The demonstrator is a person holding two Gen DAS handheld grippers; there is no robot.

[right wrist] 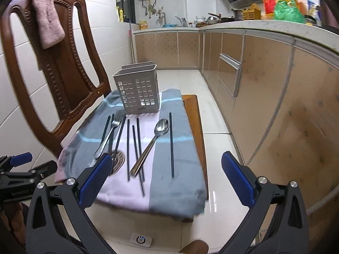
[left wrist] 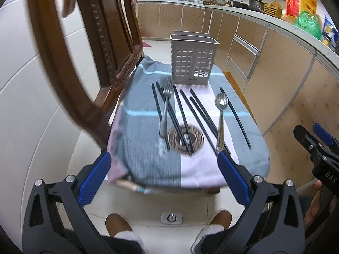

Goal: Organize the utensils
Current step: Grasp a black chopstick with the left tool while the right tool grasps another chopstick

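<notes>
Both tongs, left [left wrist: 164, 162] and right [right wrist: 166, 162], hang released short of the chair seat's near edge; the spoon [right wrist: 151, 142] lies ahead, handle toward them, nearer the right, caddy [right wrist: 137, 89] beyond.

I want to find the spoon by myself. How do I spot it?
Look at the wooden chair with a grey and white cloth over its seat, where a grey slotted plastic utensil basket stands. In front of the basket lie thin black chopsticks. The shiny metal spoon lies among them, the only piece with a round bowl; the silver fork has prongs.
</notes>
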